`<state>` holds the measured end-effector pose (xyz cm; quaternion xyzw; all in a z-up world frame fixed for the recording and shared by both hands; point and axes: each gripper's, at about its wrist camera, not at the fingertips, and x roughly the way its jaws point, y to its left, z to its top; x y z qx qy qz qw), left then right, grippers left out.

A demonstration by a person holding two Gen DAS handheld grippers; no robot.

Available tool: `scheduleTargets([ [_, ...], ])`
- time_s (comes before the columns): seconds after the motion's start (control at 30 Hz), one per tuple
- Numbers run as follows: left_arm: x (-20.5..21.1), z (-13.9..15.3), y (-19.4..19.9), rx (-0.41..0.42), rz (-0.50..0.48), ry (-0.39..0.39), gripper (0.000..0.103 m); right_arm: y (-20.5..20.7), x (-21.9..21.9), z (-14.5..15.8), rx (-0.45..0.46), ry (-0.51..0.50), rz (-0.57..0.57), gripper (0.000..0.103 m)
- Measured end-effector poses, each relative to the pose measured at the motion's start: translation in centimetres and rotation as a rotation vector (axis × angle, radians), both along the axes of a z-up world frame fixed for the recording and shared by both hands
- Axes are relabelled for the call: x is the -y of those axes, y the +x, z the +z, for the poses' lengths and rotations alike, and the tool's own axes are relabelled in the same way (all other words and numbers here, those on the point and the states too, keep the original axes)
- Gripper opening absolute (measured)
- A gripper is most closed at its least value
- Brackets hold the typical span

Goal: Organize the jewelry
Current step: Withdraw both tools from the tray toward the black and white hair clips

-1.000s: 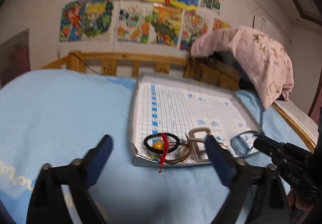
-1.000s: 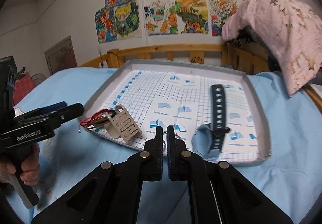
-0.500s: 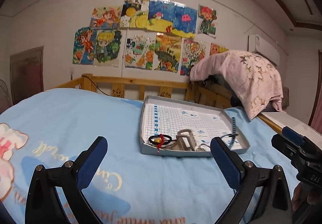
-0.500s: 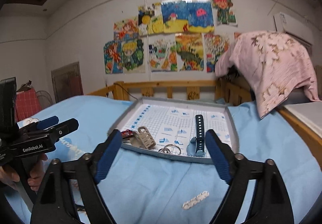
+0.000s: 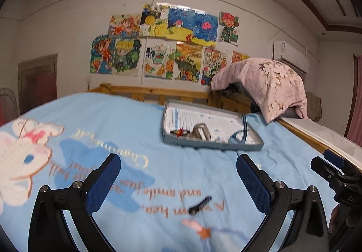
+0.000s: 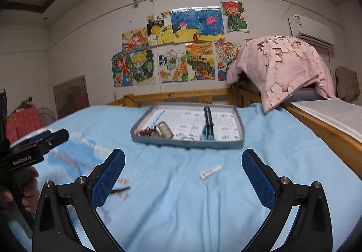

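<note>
Blue-padded, both our left tongs (image 5: 178,181) and right tongs (image 6: 183,175) are spread wide, grasping nothing. Just ahead of the right pair lies a white beaded piece (image 6: 210,171); a dark strip (image 5: 200,205) lies between the left pair. Farther ahead on the bed (image 6: 271,150), the tray (image 6: 187,143) holds several pieces, so we judge two remain.

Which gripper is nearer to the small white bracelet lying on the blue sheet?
Right. The right gripper opens toward the white bracelet, which lies between its fingers. The left gripper is farther left, by the dark strip.
</note>
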<state>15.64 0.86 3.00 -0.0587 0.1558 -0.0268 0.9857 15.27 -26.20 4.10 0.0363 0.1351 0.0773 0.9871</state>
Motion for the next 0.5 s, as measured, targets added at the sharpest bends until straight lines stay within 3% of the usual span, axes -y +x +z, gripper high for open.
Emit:
scheduleTargets([
  [0.27,-0.1,-1.7,-2.8,-0.021,0.012,0.015,0.103,-3.4,-0.7,-0.8,0.008,-0.051,0.010,0.102],
  [0.5,-0.1,-2.9,-3.6,-0.060,0.009,0.031,0.103,-4.5,-0.7,-1.7,-0.038,-0.040,0.005,0.101],
])
